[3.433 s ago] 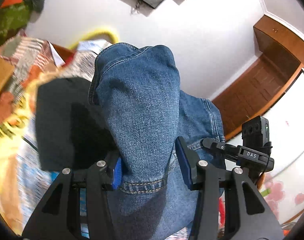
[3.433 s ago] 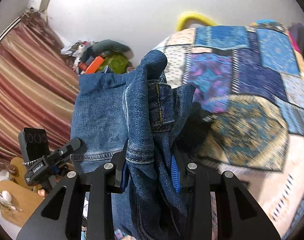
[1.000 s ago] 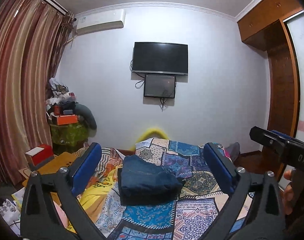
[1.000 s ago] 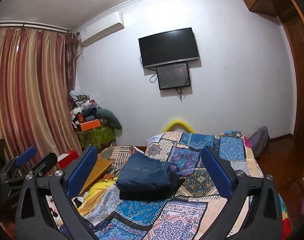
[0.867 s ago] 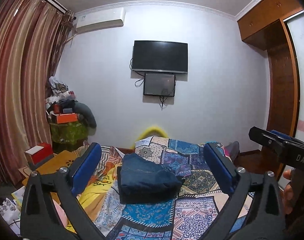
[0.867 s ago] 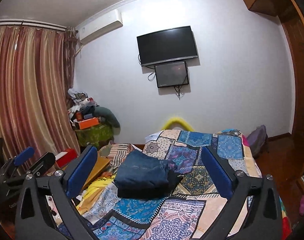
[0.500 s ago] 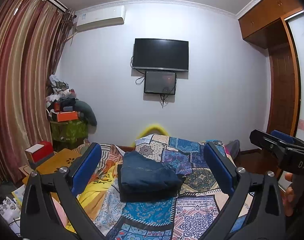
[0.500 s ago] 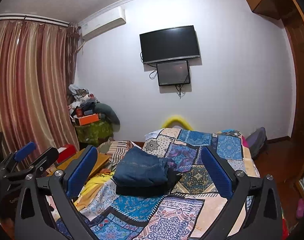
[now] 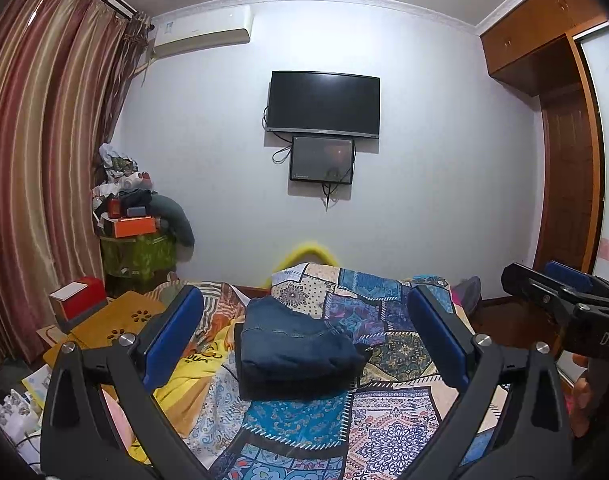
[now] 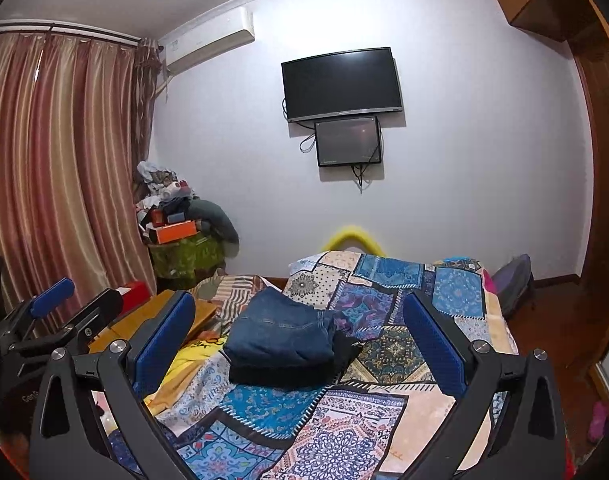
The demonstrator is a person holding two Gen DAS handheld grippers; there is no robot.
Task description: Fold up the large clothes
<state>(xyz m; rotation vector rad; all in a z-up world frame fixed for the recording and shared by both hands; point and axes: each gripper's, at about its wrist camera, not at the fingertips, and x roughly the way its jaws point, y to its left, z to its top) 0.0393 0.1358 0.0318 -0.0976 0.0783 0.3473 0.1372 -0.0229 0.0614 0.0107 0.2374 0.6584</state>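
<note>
A folded pair of blue jeans (image 9: pixel 292 340) (image 10: pixel 278 330) lies on top of a folded black garment (image 9: pixel 296 380) (image 10: pixel 288 374) on the patchwork bedspread (image 9: pixel 388 424) (image 10: pixel 400 408). My left gripper (image 9: pixel 304 344) is held well back from the pile, open, with nothing between its blue pads. The right gripper (image 10: pixel 300 340) is also open and empty, at a similar distance. The right gripper (image 9: pixel 564 300) shows at the right edge of the left wrist view, and the left gripper (image 10: pixel 52 312) at the left edge of the right wrist view.
A yellow cloth (image 9: pixel 192 380) lies left of the pile. A wooden lap desk (image 9: pixel 108 328) and a red box (image 9: pixel 78 298) sit left of the bed, near striped curtains (image 9: pixel 32 184). Clutter (image 10: pixel 176 216) fills the far corner. A wardrobe (image 9: pixel 564 152) stands right; a TV (image 9: pixel 324 104) hangs ahead.
Both grippers let go of the jeans, opened wide and drew back from the bed; the jeans now rest folded on the black garment. Over the last second the views only drift slightly.
</note>
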